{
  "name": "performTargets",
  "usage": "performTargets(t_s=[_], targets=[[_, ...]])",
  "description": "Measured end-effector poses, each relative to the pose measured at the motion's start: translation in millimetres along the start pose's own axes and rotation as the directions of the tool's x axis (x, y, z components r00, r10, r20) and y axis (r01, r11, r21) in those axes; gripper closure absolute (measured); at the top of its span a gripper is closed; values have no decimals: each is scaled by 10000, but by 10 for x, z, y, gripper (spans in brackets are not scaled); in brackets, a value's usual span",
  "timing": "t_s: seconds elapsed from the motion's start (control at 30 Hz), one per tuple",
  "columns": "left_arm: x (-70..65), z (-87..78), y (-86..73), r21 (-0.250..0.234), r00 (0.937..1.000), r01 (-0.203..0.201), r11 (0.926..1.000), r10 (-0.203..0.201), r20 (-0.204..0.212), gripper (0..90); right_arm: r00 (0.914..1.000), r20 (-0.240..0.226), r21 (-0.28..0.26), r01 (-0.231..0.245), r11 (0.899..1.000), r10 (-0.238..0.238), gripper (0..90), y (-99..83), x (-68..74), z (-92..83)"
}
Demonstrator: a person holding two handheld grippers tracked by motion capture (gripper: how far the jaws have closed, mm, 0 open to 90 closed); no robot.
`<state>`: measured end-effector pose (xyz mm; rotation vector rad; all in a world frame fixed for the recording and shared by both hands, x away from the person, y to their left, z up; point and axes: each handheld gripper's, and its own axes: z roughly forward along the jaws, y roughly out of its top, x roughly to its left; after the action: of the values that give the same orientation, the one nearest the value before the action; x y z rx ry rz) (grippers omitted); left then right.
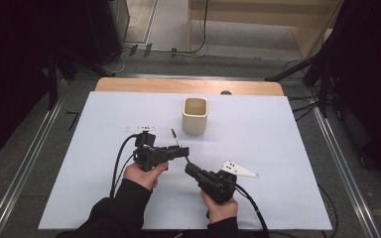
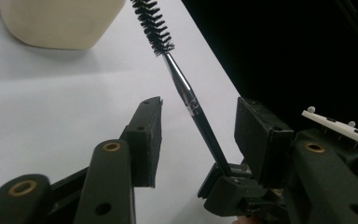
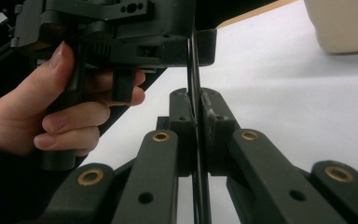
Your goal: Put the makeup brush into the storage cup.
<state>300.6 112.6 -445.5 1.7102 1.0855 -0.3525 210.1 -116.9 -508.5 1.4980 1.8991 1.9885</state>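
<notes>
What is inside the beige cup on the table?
In the high view the beige cup stands upright and open. Its inner walls look bare, and nothing sticks out above the rim. The bottom is hidden by the near wall. The small brush is outside, held by the right gripper.

No readable text, labels, brands, numbers or signs on anything in view.

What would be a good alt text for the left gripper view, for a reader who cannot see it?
A thin black brush with a spiral bristle head stands between the open left tongs, touching neither pad, its lower end clamped in the right tongs. Behind, a cream cup stands on the white table.
</notes>
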Motion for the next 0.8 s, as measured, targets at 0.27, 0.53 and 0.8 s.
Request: performTargets(t_s=[0.27,0.53,0.8], targets=[[19,16,-2,-121,9988,353,9993,-349,356,660,9998,-200,-5,-12,10000,12,856,-10,-12,28],[43,13,-10,-115,9976,515,9986,-509,473,784,9997,-232,133,116,9998,-113,855,-33,-10,57],[64,15,-8,-25,9934,863,9963,-859,767,831,9995,-308,353,27,9994,-16,854,-40,-13,72]])
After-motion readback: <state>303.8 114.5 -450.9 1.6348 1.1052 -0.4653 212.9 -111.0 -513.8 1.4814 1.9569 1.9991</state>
